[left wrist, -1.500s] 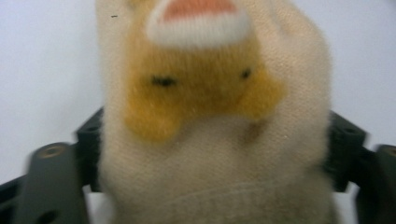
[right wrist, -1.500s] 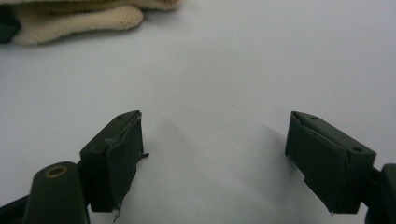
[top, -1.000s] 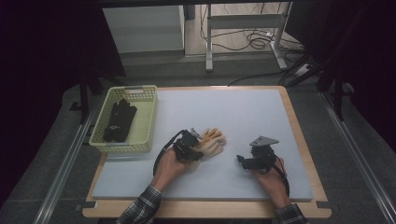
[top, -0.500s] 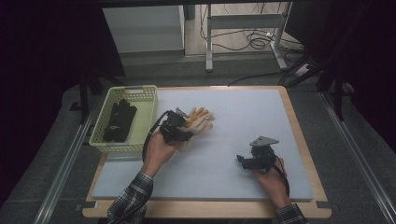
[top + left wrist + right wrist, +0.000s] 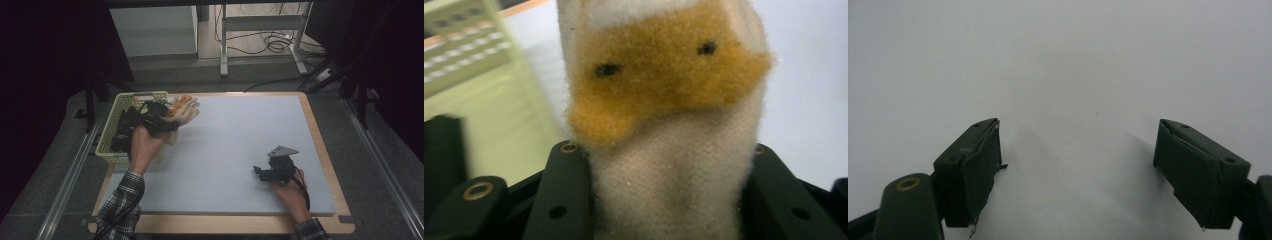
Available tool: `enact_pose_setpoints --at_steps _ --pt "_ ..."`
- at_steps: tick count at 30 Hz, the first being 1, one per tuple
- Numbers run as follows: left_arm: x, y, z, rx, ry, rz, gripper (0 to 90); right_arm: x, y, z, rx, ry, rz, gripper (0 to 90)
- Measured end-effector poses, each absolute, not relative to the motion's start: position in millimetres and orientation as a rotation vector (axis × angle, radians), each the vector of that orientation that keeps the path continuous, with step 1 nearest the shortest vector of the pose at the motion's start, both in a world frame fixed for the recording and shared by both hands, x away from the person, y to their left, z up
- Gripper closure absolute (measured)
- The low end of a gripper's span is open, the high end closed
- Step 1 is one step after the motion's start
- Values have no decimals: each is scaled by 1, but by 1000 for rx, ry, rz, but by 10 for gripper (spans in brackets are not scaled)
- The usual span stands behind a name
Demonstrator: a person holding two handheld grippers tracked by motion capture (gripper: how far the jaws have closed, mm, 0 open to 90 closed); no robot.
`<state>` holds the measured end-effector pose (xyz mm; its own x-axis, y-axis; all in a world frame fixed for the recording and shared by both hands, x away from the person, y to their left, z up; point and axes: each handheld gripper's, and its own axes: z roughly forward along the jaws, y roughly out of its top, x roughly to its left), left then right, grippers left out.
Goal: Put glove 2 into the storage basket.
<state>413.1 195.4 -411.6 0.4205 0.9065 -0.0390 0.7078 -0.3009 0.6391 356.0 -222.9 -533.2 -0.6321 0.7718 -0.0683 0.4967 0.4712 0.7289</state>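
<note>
**Fuzzy glove carried to the basket's edge**

The room around the table is dark, with a pale cabinet and table legs with loose cables on the floor beyond the far edge. The table (image 5: 320,150) itself has a wooden rim and a big pale grey mat covering nearly all of it, bare across the middle and right.

At the far left corner stands a light green basket (image 5: 111,131) with slotted walls; something dark lies inside it, too dim to name. Metal rails run along both sides of the table on the grey floor.

The left gripper (image 5: 161,119) is raised above the mat, just beside the basket's right wall, and a person's plaid-sleeved arm comes up to it from the near edge. It is clenched on a fuzzy orange-and-cream glove (image 5: 184,111), whose fingers fan out toward the far right. In the left gripper view the glove (image 5: 664,100) rises thick between the two jaws, with the basket blurred at the left.

The right gripper (image 5: 260,171) rests low on the mat near the right front, well apart from all this, jaws spread wide over bare mat, grasping nothing
</note>
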Motion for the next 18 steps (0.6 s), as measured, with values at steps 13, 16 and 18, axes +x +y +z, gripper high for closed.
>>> enact_pose_setpoints --at_steps 13,16,18 --pt "428 277 -416 1960 1602 502 579 356 -223 -533 1063 2332 972 189" --pt "435 287 -426 1945 1653 499 578 356 -223 -533 1063 2332 971 189" --pt "440 293 -434 1946 1682 494 577 356 -223 -533 1064 2332 972 189"
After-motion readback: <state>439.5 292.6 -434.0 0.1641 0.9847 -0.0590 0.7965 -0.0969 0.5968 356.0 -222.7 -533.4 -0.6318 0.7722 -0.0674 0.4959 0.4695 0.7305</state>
